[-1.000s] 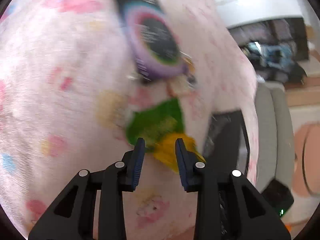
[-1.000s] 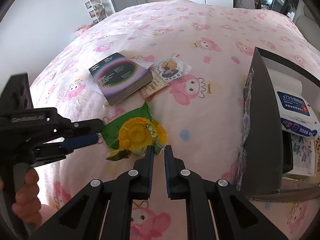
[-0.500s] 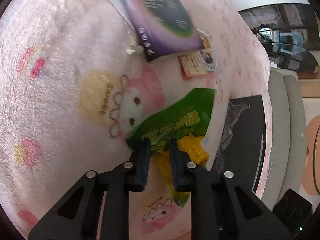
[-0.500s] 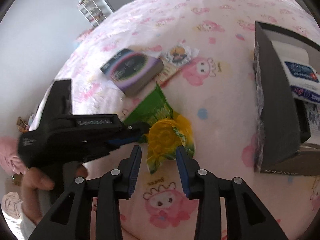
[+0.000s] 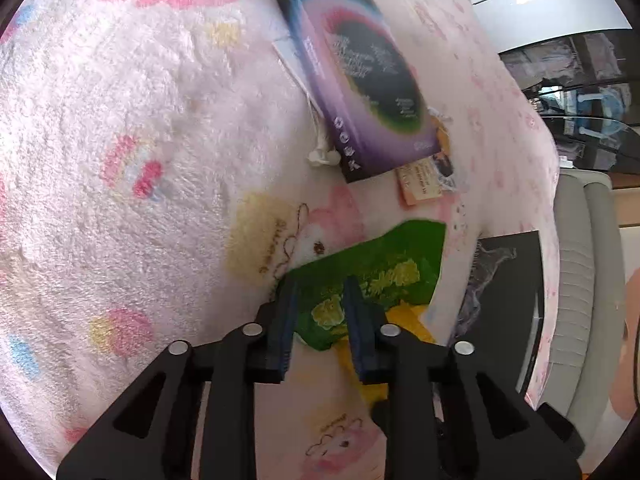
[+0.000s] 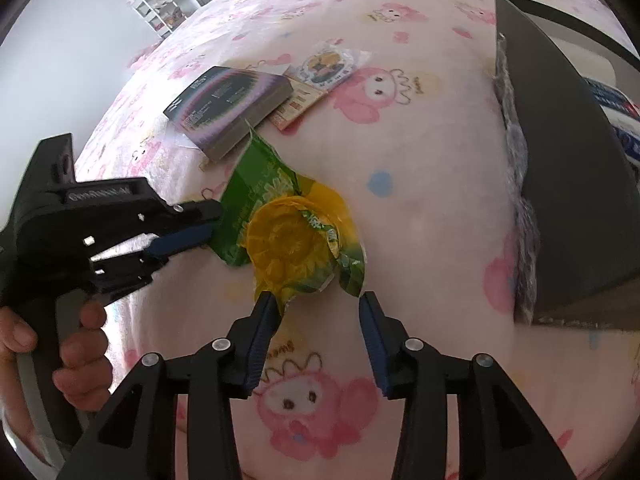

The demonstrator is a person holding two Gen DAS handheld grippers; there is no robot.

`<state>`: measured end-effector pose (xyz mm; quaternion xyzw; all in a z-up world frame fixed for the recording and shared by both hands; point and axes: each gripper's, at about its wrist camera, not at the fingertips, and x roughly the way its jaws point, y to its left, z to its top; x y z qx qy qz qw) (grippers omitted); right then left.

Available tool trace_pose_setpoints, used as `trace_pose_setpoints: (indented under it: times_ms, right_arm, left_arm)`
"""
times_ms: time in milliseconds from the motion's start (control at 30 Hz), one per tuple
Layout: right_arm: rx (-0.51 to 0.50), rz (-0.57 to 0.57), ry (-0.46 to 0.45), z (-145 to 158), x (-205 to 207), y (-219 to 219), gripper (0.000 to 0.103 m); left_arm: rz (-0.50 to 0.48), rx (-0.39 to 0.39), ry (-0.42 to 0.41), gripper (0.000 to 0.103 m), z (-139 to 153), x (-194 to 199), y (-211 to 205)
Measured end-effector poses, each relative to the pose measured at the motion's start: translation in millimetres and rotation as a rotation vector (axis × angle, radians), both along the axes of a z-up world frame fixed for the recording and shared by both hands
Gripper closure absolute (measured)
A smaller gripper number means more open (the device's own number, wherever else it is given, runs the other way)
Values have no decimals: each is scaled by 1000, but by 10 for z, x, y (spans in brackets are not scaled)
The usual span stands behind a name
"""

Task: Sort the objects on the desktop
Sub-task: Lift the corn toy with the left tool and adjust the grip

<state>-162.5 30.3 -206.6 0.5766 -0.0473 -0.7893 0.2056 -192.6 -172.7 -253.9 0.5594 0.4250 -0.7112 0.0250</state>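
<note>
A green and yellow snack packet [image 6: 296, 236] lies on the pink blanket [image 6: 420, 184], its green end tilted up. My left gripper [image 6: 208, 224] comes in from the left and is shut on that green end [image 5: 372, 276], which shows between the blue pads. My right gripper [image 6: 320, 312] stands open just in front of the packet's near edge, touching nothing. A purple and black book [image 6: 228, 108] lies behind the packet, also in the left wrist view [image 5: 360, 72].
A black open box [image 6: 568, 200] stands at the right with a blue and white wipes pack [image 6: 616, 108] inside. A small card [image 6: 298, 104] and a round sticker pack [image 6: 326, 66] lie by the book. A hand [image 6: 76, 344] holds the left gripper's handle.
The left gripper moved in and closed on the packet's green end, which has tilted up. The right gripper went from shut to open and came nearer the packet.
</note>
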Motion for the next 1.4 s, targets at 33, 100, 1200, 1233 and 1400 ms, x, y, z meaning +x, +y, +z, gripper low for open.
trace_pose_setpoints:
  times_ms: [33,100,1200,1233,1400]
  right_arm:
    - [2,4,10,9,-26,-23,64]
    - [9,10,31,33,-72,-67,64]
    - [-26,-71,-16,-42,-158,139,55]
    - [-13,-65,-9,-27,-144,135,55]
    - [56,-52,22,72,-131,188,55]
  left_arm:
    - [-18,15,-2,69,-30,-21,46]
    - [-61,43,1,71,-53,-28,117]
    - [-202,-119,24,75,75,-57,322]
    - [-218,-124,33,78,88,-56,344]
    - [-301,39,76,76,107,16,497]
